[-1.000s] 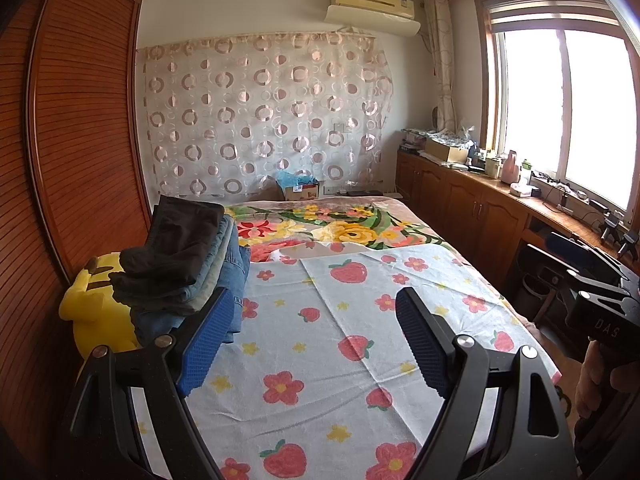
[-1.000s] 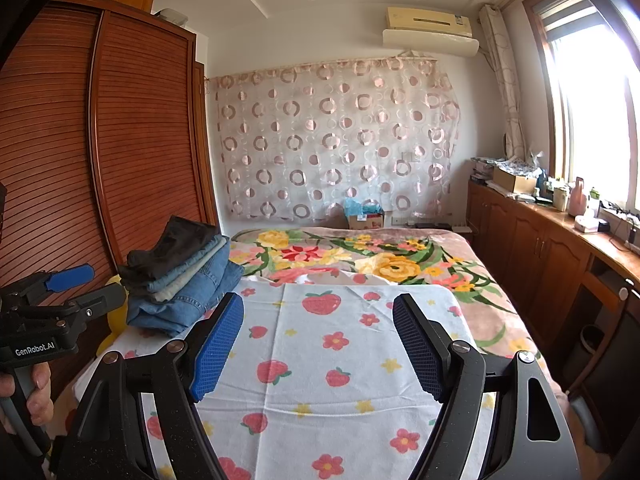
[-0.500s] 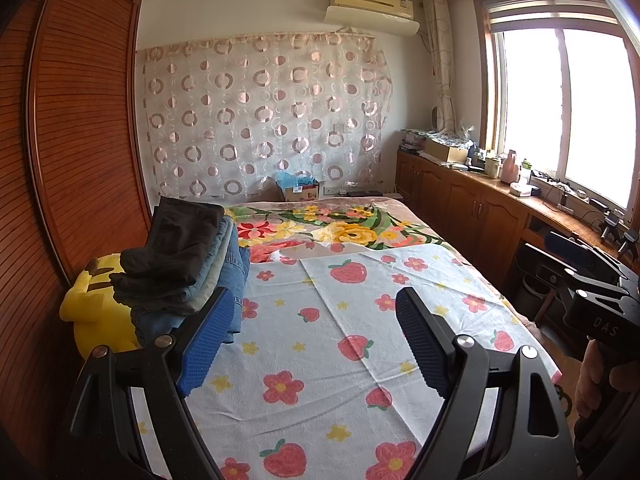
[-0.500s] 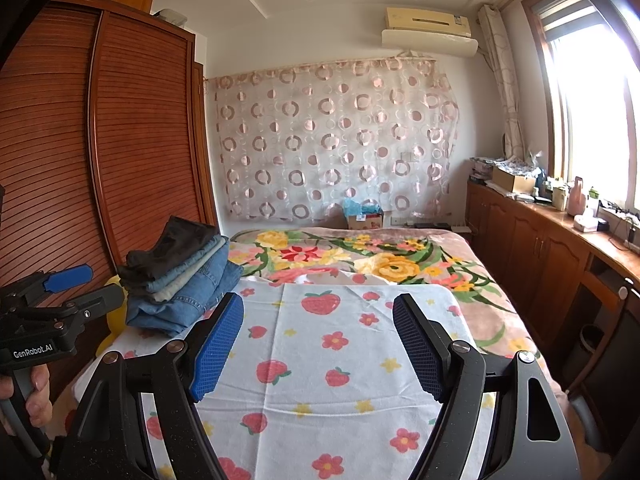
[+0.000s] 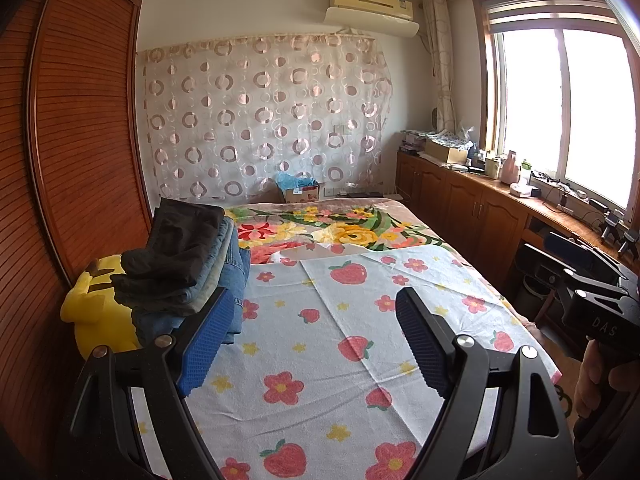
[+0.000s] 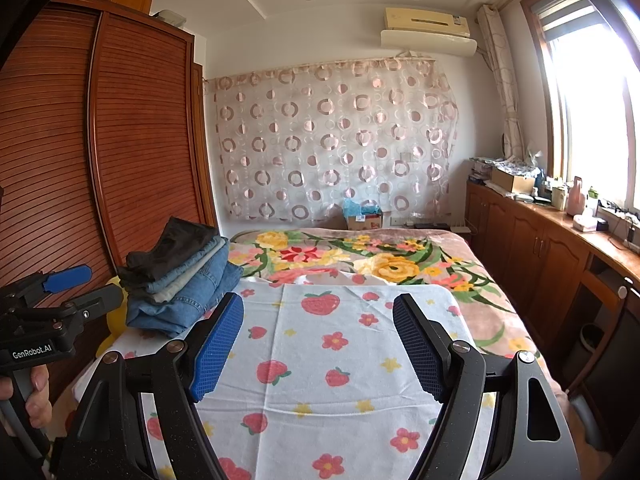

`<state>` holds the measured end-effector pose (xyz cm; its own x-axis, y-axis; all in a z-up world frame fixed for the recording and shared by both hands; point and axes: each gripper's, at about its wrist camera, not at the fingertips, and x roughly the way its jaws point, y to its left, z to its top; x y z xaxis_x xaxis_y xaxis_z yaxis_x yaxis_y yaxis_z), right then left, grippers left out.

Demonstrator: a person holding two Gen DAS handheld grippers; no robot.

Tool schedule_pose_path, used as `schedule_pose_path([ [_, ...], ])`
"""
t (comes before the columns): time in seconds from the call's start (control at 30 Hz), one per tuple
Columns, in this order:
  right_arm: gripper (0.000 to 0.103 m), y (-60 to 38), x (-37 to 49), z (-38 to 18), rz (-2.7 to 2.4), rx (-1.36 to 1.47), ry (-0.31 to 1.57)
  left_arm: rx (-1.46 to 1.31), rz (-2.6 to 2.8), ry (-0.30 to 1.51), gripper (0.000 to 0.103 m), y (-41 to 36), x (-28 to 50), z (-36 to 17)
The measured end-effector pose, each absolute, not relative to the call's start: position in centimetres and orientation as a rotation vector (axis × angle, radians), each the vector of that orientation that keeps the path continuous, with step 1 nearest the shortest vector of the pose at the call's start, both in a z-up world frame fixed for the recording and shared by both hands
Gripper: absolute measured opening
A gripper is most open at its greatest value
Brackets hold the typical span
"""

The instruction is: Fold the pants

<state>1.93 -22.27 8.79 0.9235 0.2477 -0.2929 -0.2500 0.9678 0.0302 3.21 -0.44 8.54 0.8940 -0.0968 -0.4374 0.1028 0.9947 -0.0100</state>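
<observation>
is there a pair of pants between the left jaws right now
No, the left gripper stands open over the bare strawberry sheet, while the pants sit stacked at the bed's left edge.

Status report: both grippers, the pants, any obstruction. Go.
Left gripper open, empty; right gripper open, empty. Pants stack folded at the bed's left edge, untouched. Strawberry sheet bare ahead; nothing in the way.

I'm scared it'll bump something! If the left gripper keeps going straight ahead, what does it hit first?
Probably the strawberry sheet on the bed: the left gripper points slightly down at it, open and empty. The stack of pants sits off to its left.
</observation>
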Motion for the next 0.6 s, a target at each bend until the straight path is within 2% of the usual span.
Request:
schedule_pose_path([
  [0.6, 0.079, -21.99, 1.72, 8.64, 0.245, -0.007, 0.299, 0.011, -0.102, 0.454, 0.084, -0.21, 2.92, 8.54],
])
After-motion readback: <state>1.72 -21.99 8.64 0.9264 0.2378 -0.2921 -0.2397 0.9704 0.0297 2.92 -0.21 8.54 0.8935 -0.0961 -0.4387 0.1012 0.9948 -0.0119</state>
